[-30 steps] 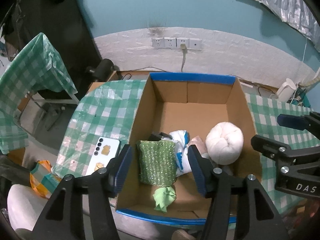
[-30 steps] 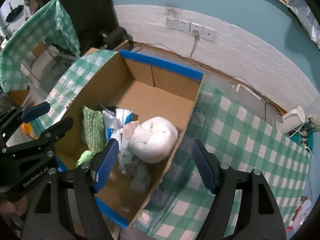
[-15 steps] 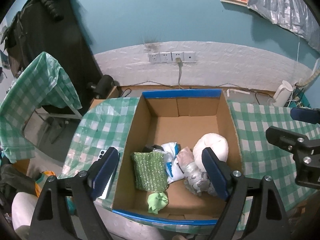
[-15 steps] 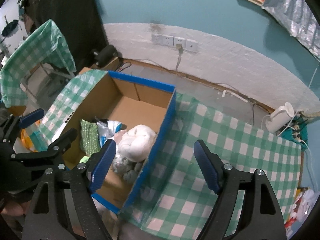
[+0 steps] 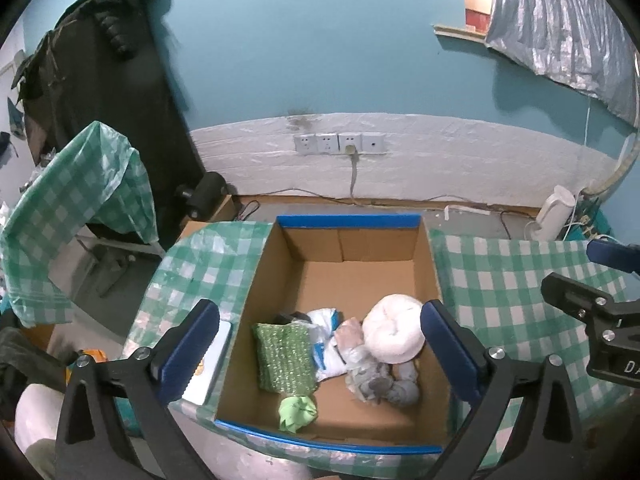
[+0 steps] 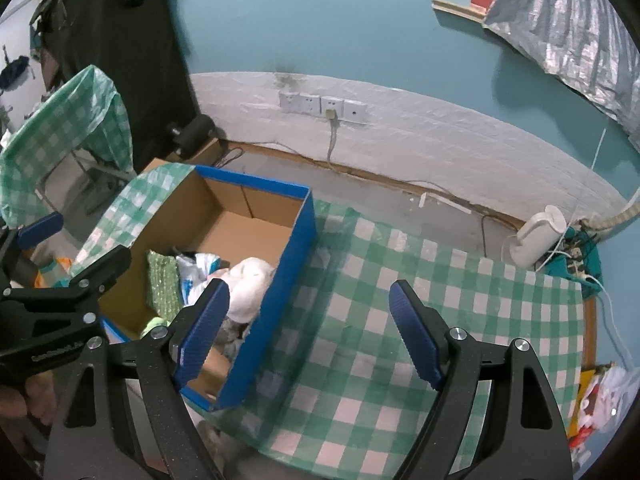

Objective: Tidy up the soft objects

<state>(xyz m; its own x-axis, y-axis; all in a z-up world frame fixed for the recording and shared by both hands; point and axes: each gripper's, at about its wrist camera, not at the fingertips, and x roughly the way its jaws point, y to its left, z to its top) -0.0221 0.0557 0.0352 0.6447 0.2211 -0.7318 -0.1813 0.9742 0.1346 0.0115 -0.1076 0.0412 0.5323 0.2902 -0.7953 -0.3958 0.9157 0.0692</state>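
A blue-rimmed cardboard box (image 5: 348, 221) stands on the checked table (image 5: 496, 288). Inside lie a white rolled towel (image 5: 394, 328), a green knitted cloth (image 5: 285, 356), a small lime cloth (image 5: 297, 408), a white and blue bag (image 5: 324, 328) and a grey cloth (image 5: 384, 384). My left gripper (image 5: 320, 352) is open and empty, high above the box. My right gripper (image 6: 308, 336) is open and empty, above the table just right of the box (image 6: 256, 184). The towel (image 6: 250, 280) and green cloth (image 6: 162, 284) show there too.
A phone (image 5: 210, 360) lies on the table left of the box. A white kettle (image 6: 538, 236) and power strip stand at the far right. A wall with sockets (image 5: 340, 143) is behind. A covered chair (image 5: 76, 200) stands at the left.
Both grippers have pulled up and back from the box, so it looks smaller. The right gripper has also shifted right over the table. The objects in the box have not moved.
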